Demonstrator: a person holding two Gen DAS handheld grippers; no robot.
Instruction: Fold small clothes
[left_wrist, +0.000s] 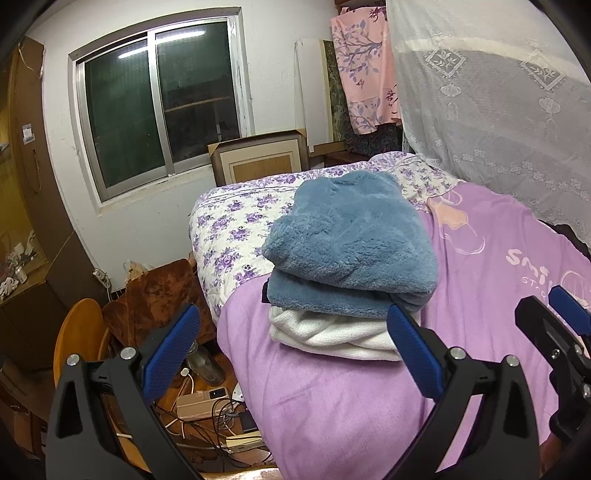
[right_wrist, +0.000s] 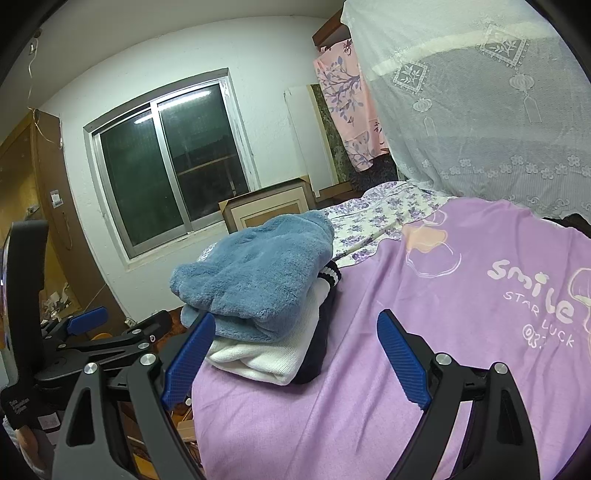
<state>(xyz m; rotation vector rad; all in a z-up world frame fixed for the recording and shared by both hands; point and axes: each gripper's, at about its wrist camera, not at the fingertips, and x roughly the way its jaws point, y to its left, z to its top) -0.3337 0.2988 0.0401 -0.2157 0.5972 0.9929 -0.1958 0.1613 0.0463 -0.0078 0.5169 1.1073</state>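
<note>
A stack of folded clothes sits on the purple bed sheet (left_wrist: 332, 398) near the bed's corner. A fluffy blue garment (left_wrist: 351, 243) lies on top, a white knit garment (left_wrist: 332, 334) under it. In the right wrist view the blue garment (right_wrist: 255, 280) tops the white one (right_wrist: 280, 354), with a dark navy garment (right_wrist: 321, 347) at the bottom. My left gripper (left_wrist: 291, 350) is open and empty, just in front of the stack. My right gripper (right_wrist: 295, 362) is open and empty, to the stack's right; it also shows in the left wrist view (left_wrist: 554, 314).
A floral quilt (left_wrist: 236, 229) covers the bed's far corner. A lace mosquito net (left_wrist: 498, 110) hangs at the right. On the floor left of the bed are a wooden stool (left_wrist: 77, 332), a brown cloth (left_wrist: 155, 291) and tangled cables (left_wrist: 214, 417). A window (left_wrist: 159, 99) is behind.
</note>
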